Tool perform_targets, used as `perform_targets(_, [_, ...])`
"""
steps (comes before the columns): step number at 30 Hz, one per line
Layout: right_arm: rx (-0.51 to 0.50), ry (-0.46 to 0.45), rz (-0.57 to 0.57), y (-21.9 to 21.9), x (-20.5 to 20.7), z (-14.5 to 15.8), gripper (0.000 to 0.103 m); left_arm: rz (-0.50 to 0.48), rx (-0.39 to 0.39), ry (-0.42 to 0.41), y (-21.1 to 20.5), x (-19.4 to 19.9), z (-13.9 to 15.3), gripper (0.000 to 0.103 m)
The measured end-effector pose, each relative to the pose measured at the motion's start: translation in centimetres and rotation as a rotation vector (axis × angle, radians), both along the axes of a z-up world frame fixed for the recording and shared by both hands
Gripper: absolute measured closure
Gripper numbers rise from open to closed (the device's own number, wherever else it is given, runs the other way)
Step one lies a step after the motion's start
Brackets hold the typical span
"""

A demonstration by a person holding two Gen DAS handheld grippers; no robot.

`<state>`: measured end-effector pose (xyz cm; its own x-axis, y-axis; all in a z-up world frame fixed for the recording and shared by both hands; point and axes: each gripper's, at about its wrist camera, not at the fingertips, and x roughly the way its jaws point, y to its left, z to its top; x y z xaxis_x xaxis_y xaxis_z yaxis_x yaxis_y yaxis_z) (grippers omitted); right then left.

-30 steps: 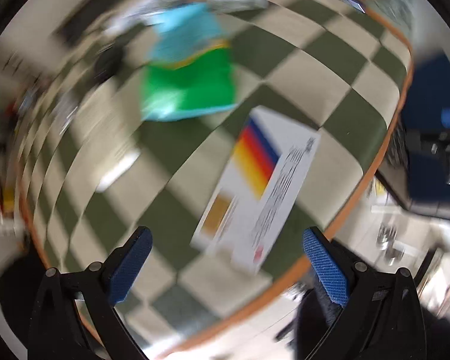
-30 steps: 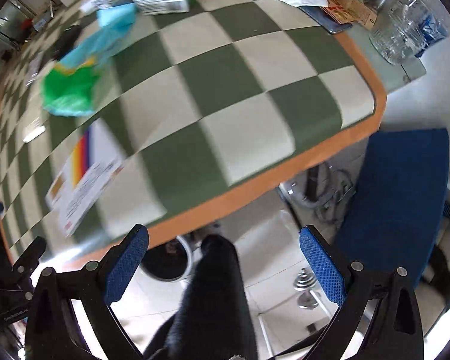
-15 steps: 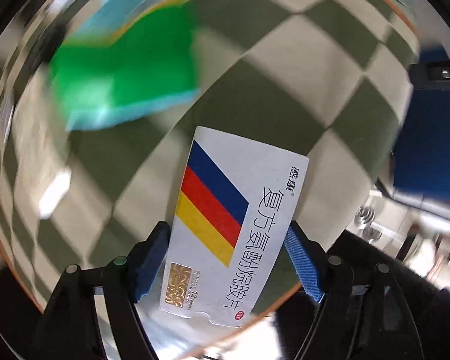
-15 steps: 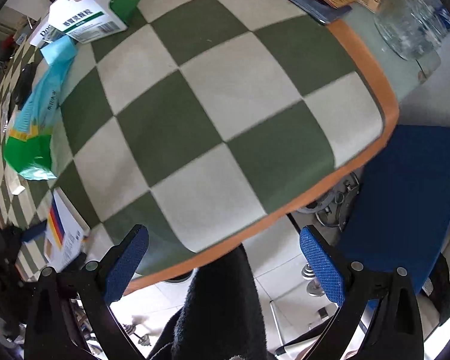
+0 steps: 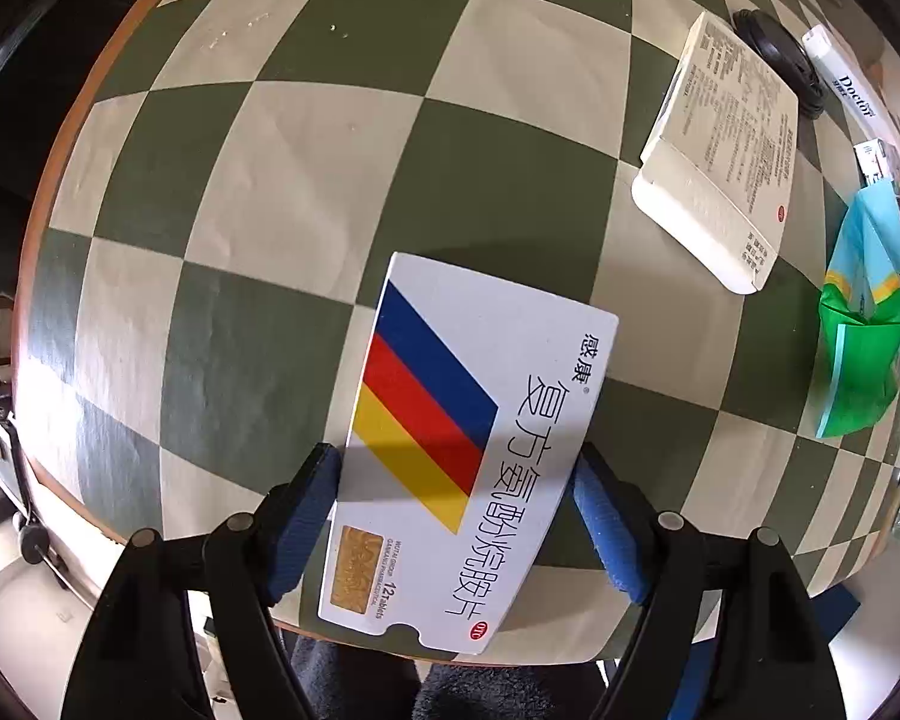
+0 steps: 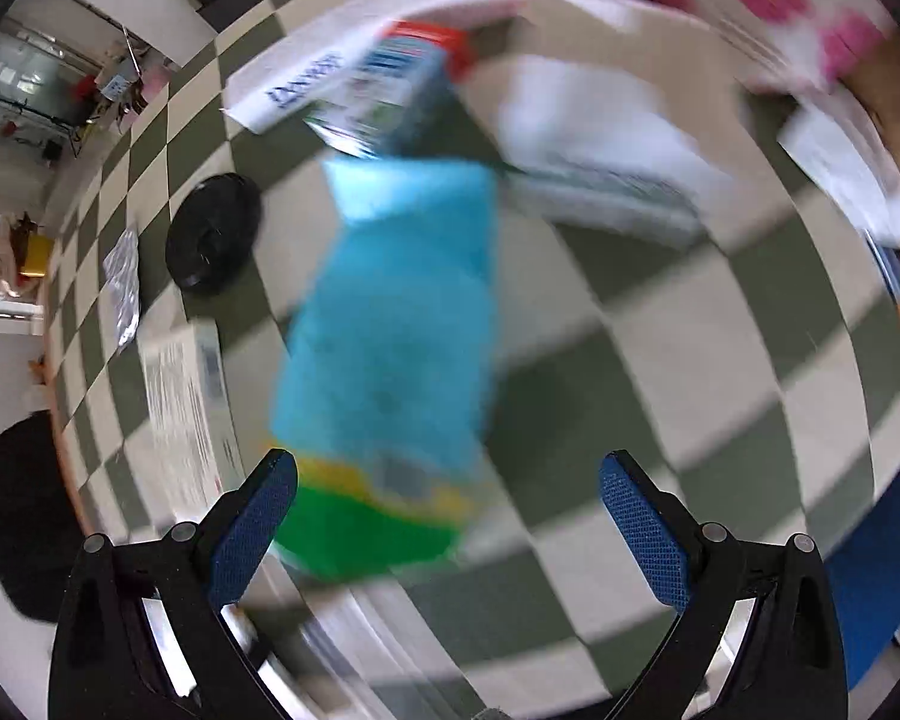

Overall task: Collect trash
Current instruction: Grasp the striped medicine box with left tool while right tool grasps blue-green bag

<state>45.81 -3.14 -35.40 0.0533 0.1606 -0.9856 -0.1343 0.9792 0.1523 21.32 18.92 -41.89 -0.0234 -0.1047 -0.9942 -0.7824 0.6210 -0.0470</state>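
Blue pads of the left gripper [image 5: 456,516] press both long sides of the striped tablet box [image 5: 468,450], clamped across its width and lifted off the checked table [image 5: 306,180], near that table's near edge. The box's long axis runs straight ahead along the fingers, its tab end toward the camera, so a carry-off needs no regrip, I judge.

The right gripper [image 6: 447,516] is spread wide and holds nothing. Directly ahead of it, between the line of the two fingers, lies the blue-and-green packet [image 6: 390,354], its green end nearest the claw and its long axis pointing away toward the far edge; the view is blurred, so I cannot tell whether the pads touch it. This hand is plainly the nearer one for that packet; a straight push forward and a squeeze across its width looks right.

Beyond lie a white leaflet-printed carton [image 5: 720,144] and a black round lid [image 6: 213,231], well apart from either claw.
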Motion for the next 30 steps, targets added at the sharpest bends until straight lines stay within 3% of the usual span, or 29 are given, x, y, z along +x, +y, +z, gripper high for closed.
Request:
perform_targets(5, [-0.125,0.036,0.062,4.3,1.2,-2.9,0.002,-0.05,0.035,0.023,-0.8,2.0,-0.2,0.026])
perform_targets(7, [-0.16,0.031,0.122,4.6,0.5,-3.4,0.014,-0.052,0.032,0.021,-1.3,2.2,-0.4,0.026])
perform_targets(11, [-0.187,0.009,0.323,3.8,-2.3,-2.7,0.021,-0.063,0.032,0.023,-2.1,2.0,-0.7,0.026])
perform_targets(16, [-0.279,0.062,0.597,1.2,-7.1,-2.9,0.021,-0.067,0.031,0.027,-2.2,1.3,0.0,0.026])
perform_targets(20, [-0.292,0.067,0.576,-0.3,-7.5,-2.7,0.003,-0.07,0.026,0.031,-0.8,1.1,0.9,0.026])
perform_targets(25, [-0.243,0.088,0.405,-2.0,-6.7,-3.3,0.003,-0.114,0.062,0.026,-1.6,1.3,1.0,0.027])
perform_targets(26, [-0.232,0.099,0.354,-2.3,-6.4,-3.6,0.003,-0.128,0.069,0.023,-1.9,1.3,1.2,0.027])
perform_targets(30, [-0.206,0.062,0.302,-1.4,-6.1,-3.3,0.024,-0.145,0.09,-0.003,-3.1,0.8,2.1,0.028])
